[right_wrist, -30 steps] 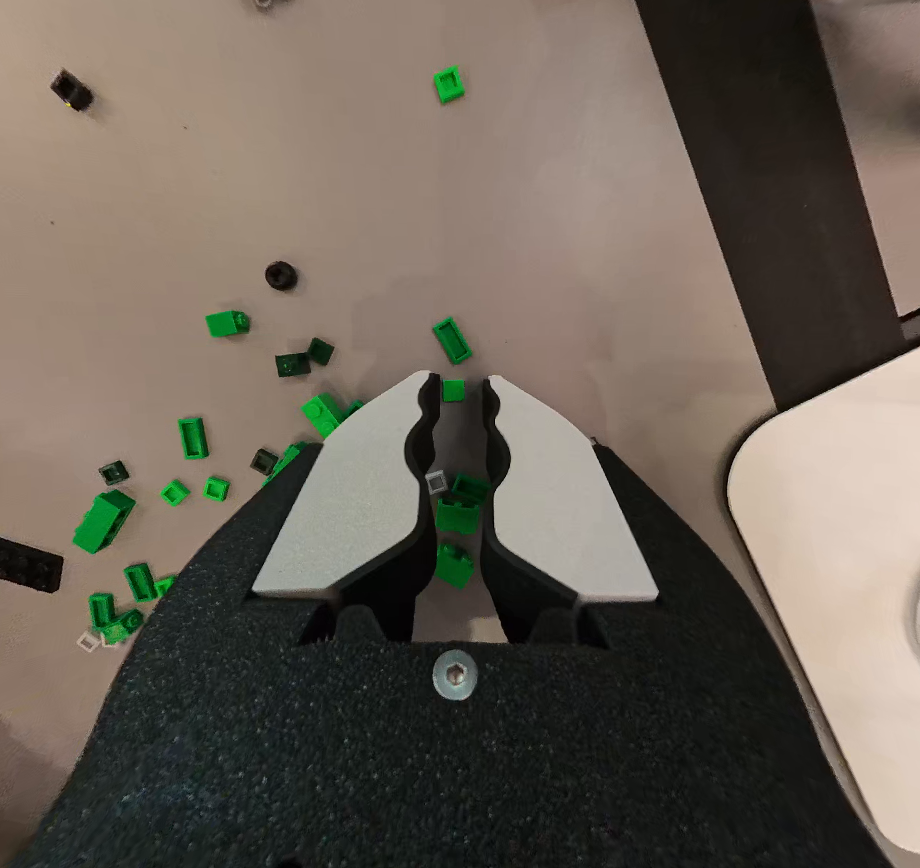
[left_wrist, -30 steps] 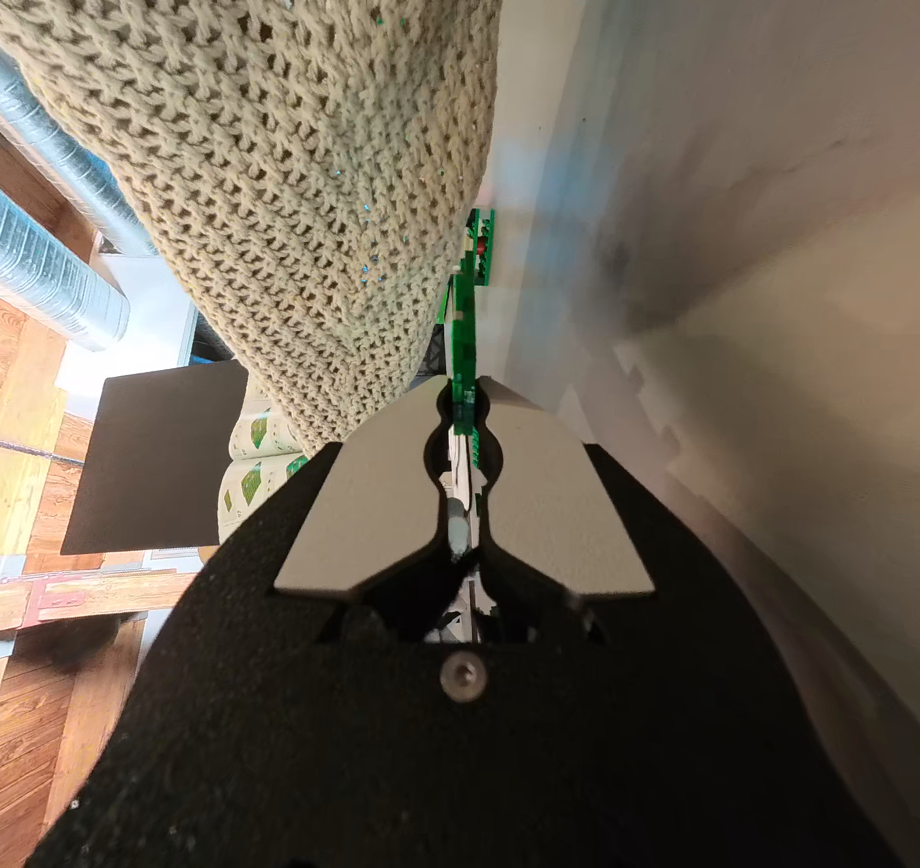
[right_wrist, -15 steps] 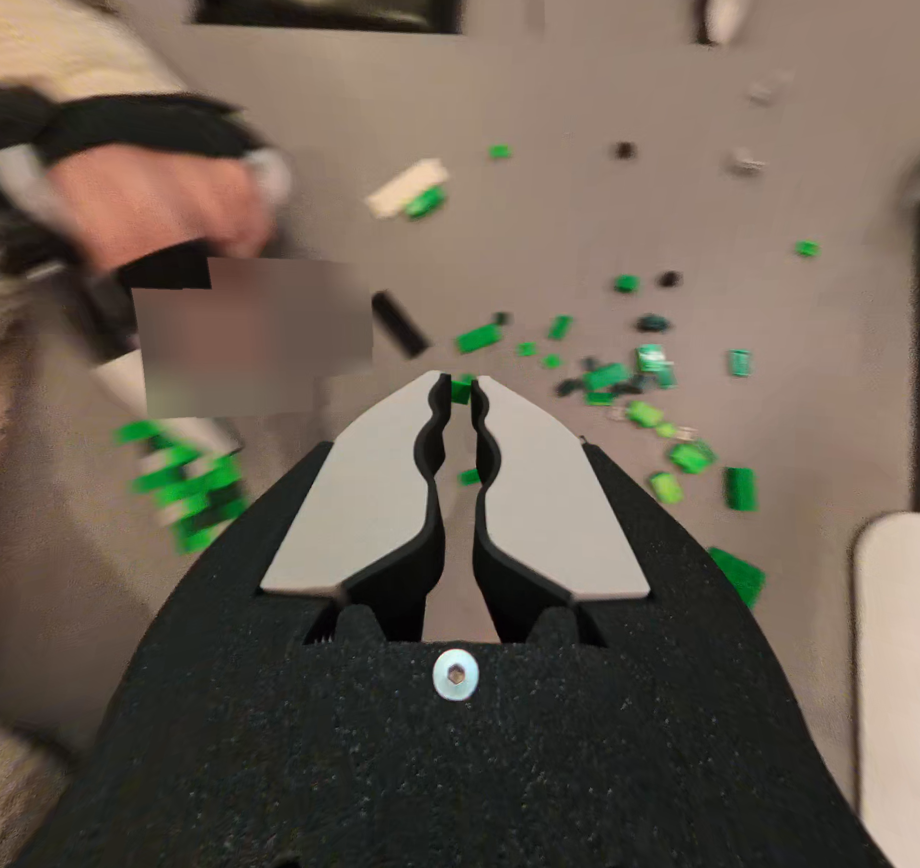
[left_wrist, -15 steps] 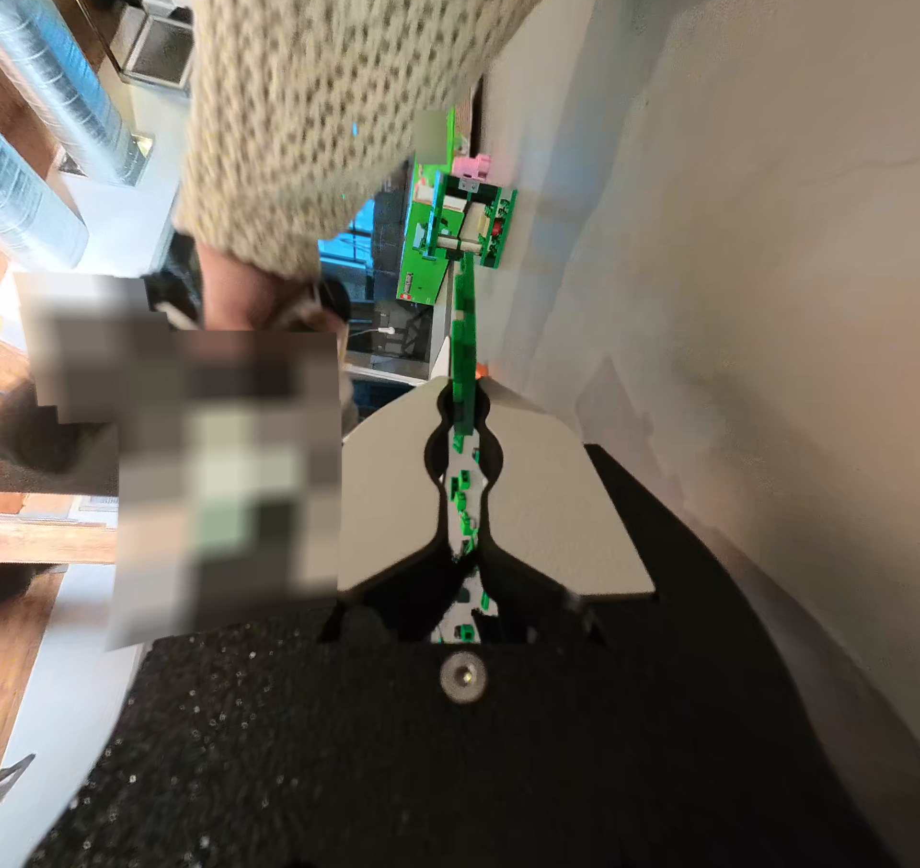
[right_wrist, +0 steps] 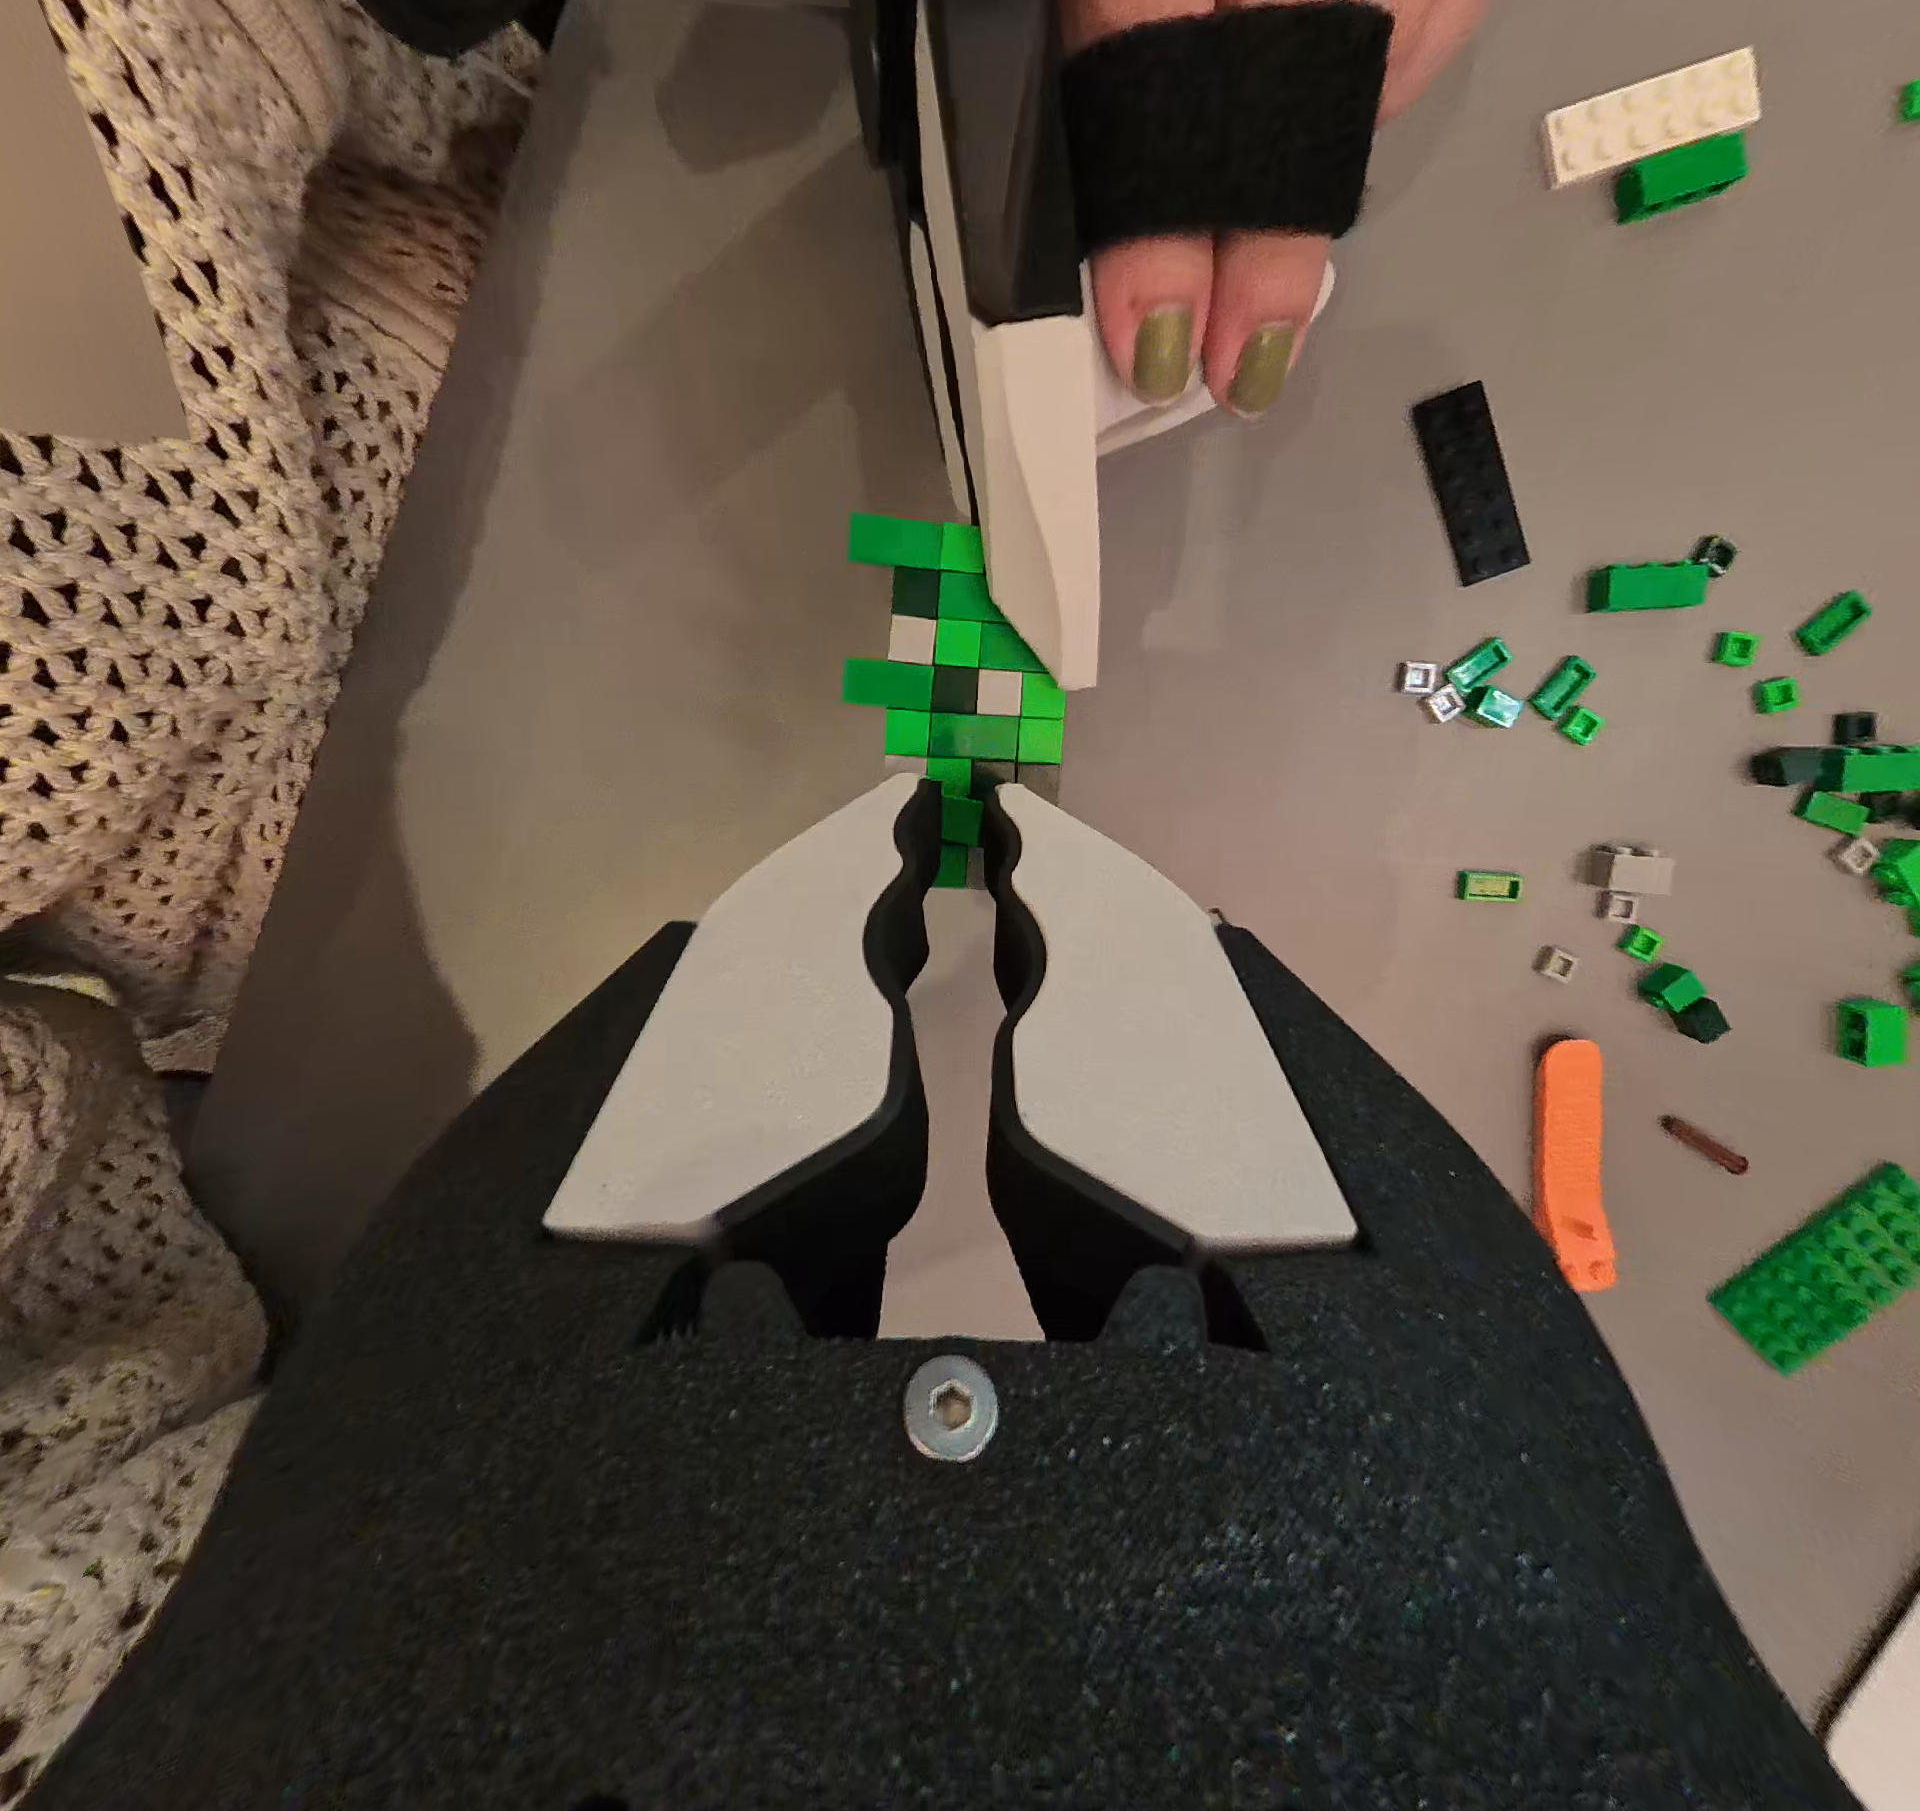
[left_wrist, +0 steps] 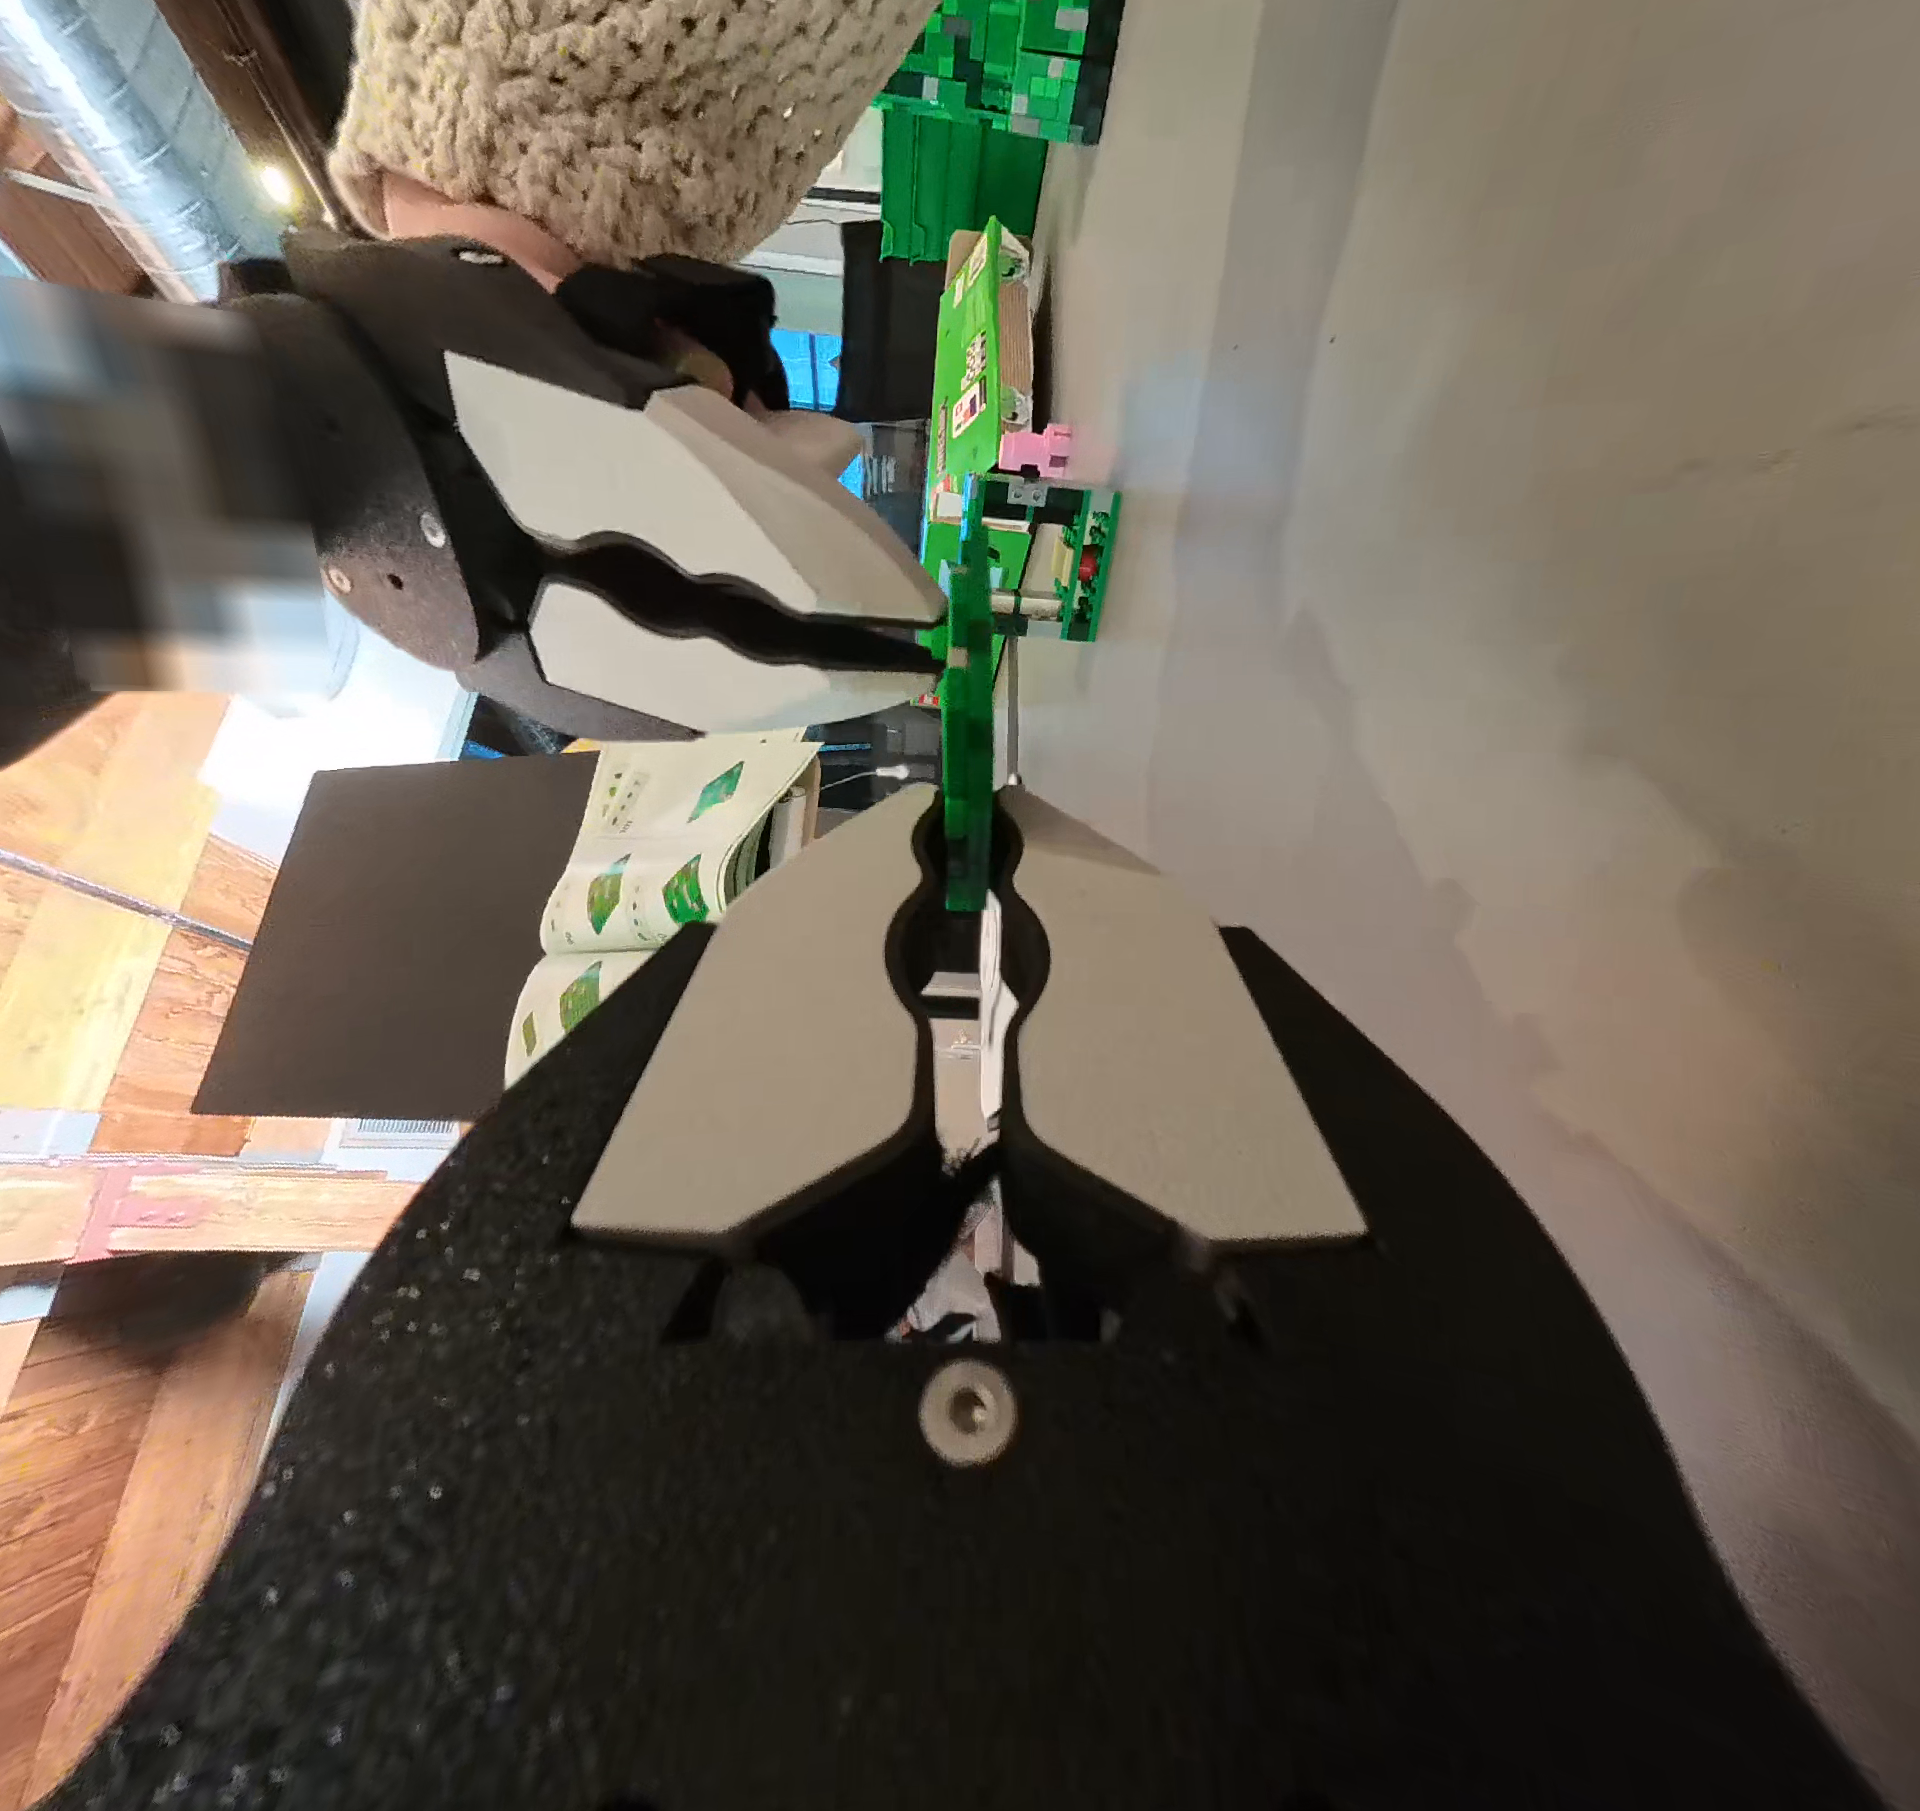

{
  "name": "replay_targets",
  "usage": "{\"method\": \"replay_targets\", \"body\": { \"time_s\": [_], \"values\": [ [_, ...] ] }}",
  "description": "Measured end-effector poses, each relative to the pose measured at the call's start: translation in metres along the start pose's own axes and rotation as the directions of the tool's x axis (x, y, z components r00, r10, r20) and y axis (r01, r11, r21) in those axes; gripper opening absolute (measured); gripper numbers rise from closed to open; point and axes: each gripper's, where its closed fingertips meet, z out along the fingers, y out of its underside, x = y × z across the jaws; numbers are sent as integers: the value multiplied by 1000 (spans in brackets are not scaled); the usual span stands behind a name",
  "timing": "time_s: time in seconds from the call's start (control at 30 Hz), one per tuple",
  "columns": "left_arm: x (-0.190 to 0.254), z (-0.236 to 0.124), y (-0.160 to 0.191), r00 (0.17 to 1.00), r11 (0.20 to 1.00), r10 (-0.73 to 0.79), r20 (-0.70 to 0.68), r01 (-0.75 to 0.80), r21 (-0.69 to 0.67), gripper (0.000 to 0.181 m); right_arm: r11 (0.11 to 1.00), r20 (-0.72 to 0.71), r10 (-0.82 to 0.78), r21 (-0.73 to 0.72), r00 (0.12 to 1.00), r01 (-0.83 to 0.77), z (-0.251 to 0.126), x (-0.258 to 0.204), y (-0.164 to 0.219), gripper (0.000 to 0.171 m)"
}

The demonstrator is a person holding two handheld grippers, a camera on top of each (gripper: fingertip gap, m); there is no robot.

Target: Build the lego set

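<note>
A knit sleeve (right_wrist: pixel 156 514) is seen left of the panel (right_wrist: pixel 961 681), cut off by the frame. The panel, a flat green pixelled piece, is held above the counter (right_wrist: pixel 623 411), its long axis running from the right tool (right_wrist: pixel 958 800) toward the left tool (right_wrist: pixel 1039 556). Its near end is clenched by the right tool; its far part is hidden behind the left tool, which grasps it edge-on (left_wrist: pixel 961 826). Right of the panel, loose bricks (right_wrist: pixel 1558 691) lie scattered, some blurred.
</note>
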Motion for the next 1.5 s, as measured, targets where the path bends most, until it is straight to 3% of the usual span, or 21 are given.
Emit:
{"method": "replay_targets", "body": {
  "time_s": [0.13, 0.23, 0.4, 0.6, 0.8, 1.0, 1.5],
  "values": [
    [2, 0, 0, 1000, 1000, -18, -9, 19, 7, 6, 1000, -1, -5, -3, 1000, 5, 1, 1, -2, 9],
    [1, 0, 2, 999, 999, -32, -8, 32, 4, 6, 999, -43, -4, 34, 999, 5, -7, 1, -5, 24],
    [-3, 0, 9, 999, 998, -48, 3, 48, -31, 6, 995, -277, -19, 94, 961, 46, -16, -1, -4, 35],
    [-6, 0, 16, 992, 989, -128, 2, 128, -68, 6, 984, -719, -114, 13, 685, 177, -10, 13, -2, 42],
    [-3, 1, 15, 987, 986, -156, -25, 154, -71, 6, 940, -850, -306, -199, 429, 277, -2, 23, -5, 24],
    [-3, 0, 14, 986, 985, -163, -28, 161, -67, 6, 943, -847, -302, -199, 438, 266, 3, 30, -6, 13],
    [-2, 2, 15, 964, 963, -259, -59, 254, -90, 6, 960, -859, -207, -86, 468, 266, -3, 22, -5, 10]
  ]
}}
